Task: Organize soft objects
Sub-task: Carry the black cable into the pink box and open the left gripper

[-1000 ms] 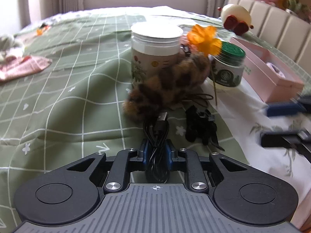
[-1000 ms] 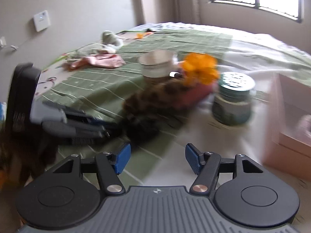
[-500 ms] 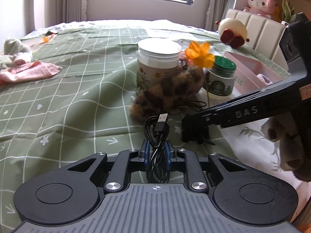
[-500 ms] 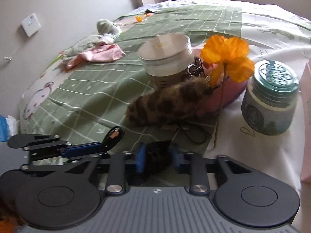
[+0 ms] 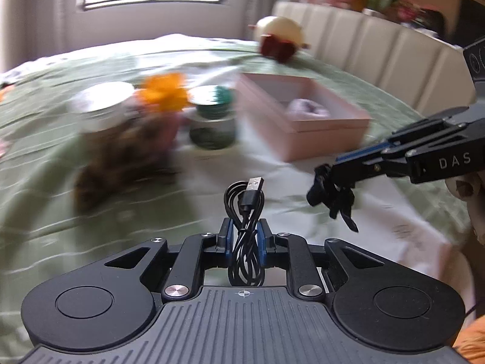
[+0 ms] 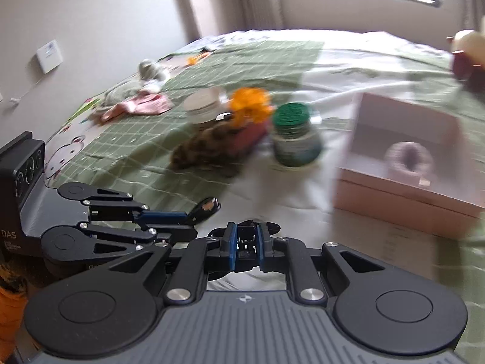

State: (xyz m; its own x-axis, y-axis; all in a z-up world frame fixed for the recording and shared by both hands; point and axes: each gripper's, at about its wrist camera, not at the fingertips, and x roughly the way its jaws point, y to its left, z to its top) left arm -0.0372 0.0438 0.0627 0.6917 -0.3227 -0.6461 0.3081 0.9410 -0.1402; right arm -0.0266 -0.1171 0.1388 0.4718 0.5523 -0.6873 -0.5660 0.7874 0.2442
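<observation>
My left gripper (image 5: 245, 233) is shut on a coiled black USB cable (image 5: 245, 209) and holds it above the bed. My right gripper (image 6: 245, 242) is shut on a small black fabric tie (image 6: 246, 242), which dangles from its tips in the left wrist view (image 5: 332, 195). A pink open box (image 5: 298, 115) with a lilac scrunchie (image 6: 407, 159) inside lies ahead to the right. A leopard-print fuzzy scrunchie (image 6: 206, 147) lies on the green checked cover, blurred.
A white-lidded jar (image 6: 201, 104), an orange artificial flower (image 6: 250, 104) and a green-lidded jar (image 6: 294, 135) stand behind the fuzzy scrunchie. Pink cloth (image 6: 136, 107) lies at far left. A plush toy (image 5: 280, 38) and a padded headboard (image 5: 379, 51) are at the back.
My right gripper has lifted the black tie off the bed and moved right. Both views have swung right, so the pink box is now ahead. The left still holds the cable.
</observation>
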